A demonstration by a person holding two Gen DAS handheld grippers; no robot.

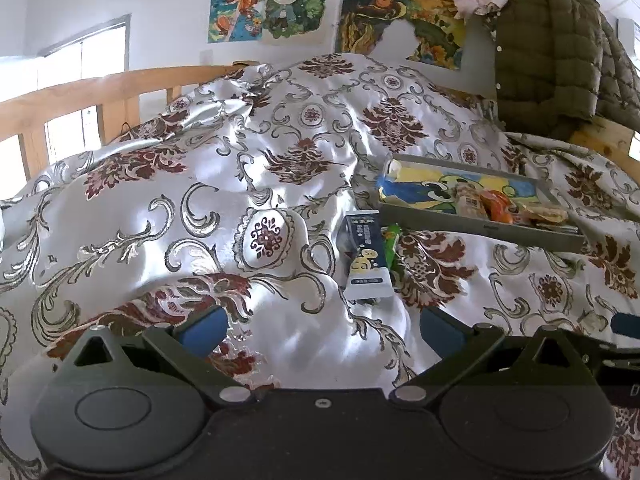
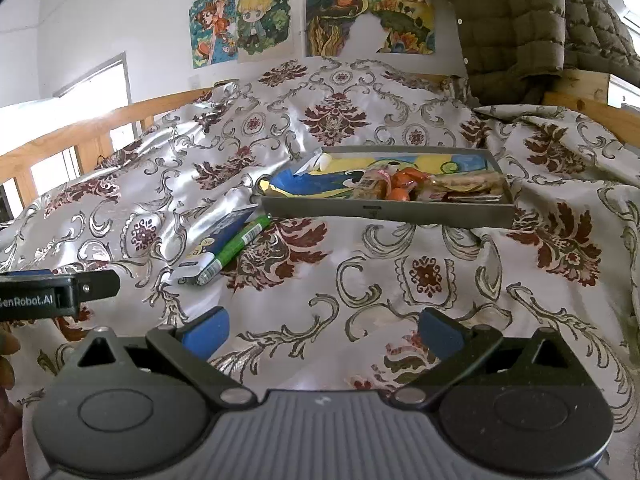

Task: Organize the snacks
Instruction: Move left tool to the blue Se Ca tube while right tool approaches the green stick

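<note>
On the bed's quilt [image 2: 360,280], a blue box [image 2: 224,236] and green packet [image 2: 236,248] lie touching, just left of my tray [image 2: 384,212] of snacks [image 2: 424,186]. Both my left tongs [image 1: 322,330] and right tongs [image 2: 324,330] are spread, holding nothing.

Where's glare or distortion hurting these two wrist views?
Left wrist view: the window is blown out, strong sheen on the shiny floral satin bedspread, and the wooden bed rail bows from the fisheye. Right wrist view: same sheen on the bedspread, corners vignetted, yet the grey rectangular snack tray and the green tube-shaped snack packet read sharp.
</note>
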